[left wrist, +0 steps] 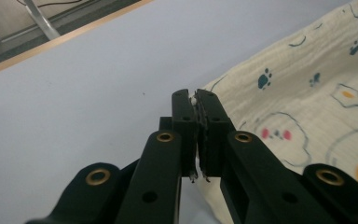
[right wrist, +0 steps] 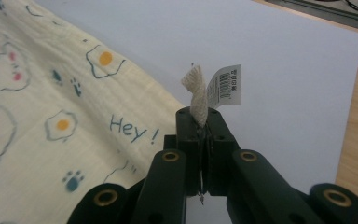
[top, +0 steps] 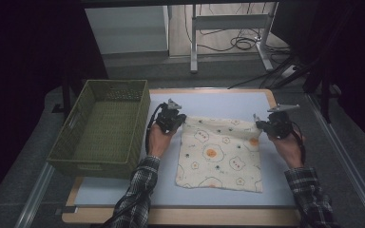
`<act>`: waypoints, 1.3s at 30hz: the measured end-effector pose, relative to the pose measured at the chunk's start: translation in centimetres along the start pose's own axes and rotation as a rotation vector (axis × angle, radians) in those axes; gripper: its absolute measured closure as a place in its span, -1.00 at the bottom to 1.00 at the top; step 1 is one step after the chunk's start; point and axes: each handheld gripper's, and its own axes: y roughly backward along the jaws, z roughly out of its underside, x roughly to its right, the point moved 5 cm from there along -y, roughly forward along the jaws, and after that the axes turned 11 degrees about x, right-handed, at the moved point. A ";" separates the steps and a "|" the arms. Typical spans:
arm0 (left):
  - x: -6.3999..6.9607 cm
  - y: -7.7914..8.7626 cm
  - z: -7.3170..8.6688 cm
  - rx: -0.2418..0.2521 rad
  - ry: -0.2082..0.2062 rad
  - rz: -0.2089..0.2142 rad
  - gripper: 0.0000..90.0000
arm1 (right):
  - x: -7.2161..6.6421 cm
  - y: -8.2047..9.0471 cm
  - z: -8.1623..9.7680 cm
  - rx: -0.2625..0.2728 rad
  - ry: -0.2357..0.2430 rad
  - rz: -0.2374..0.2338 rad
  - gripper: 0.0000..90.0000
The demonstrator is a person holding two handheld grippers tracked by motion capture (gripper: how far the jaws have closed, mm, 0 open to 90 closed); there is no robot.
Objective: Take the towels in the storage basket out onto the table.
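A cream cloth [top: 218, 156] printed with fried eggs and paw marks lies flat on the pale blue mat [top: 119, 190]. My left gripper [top: 183, 120] is at the cloth's far left corner, and in the left gripper view its jaws [left wrist: 196, 95] are shut on the cloth edge [left wrist: 307, 93]. My right gripper [top: 259, 125] is at the far right corner. In the right gripper view it [right wrist: 199, 114] is shut on that corner of the cloth [right wrist: 51, 116], with a woven loop [right wrist: 195, 91] and a white label [right wrist: 224, 86] sticking out above the tips.
A green woven basket [top: 92, 167] stands empty at the left, close to my left hand. The mat lies on a wooden tabletop [top: 180, 216]. Metal table legs and cables [top: 240, 42] are on the floor beyond the far edge.
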 end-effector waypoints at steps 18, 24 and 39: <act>4.2 4.2 3.9 0.001 -0.007 0.104 0.93 | -2.7 5.9 3.9 0.047 -0.022 -0.091 0.93; 5.5 6.2 5.4 0.013 0.004 0.145 0.93 | -4.6 8.0 5.2 0.055 0.003 -0.120 0.93; 8.0 9.3 8.1 0.018 0.005 0.194 0.92 | -7.8 11.2 8.3 0.045 0.015 -0.169 0.93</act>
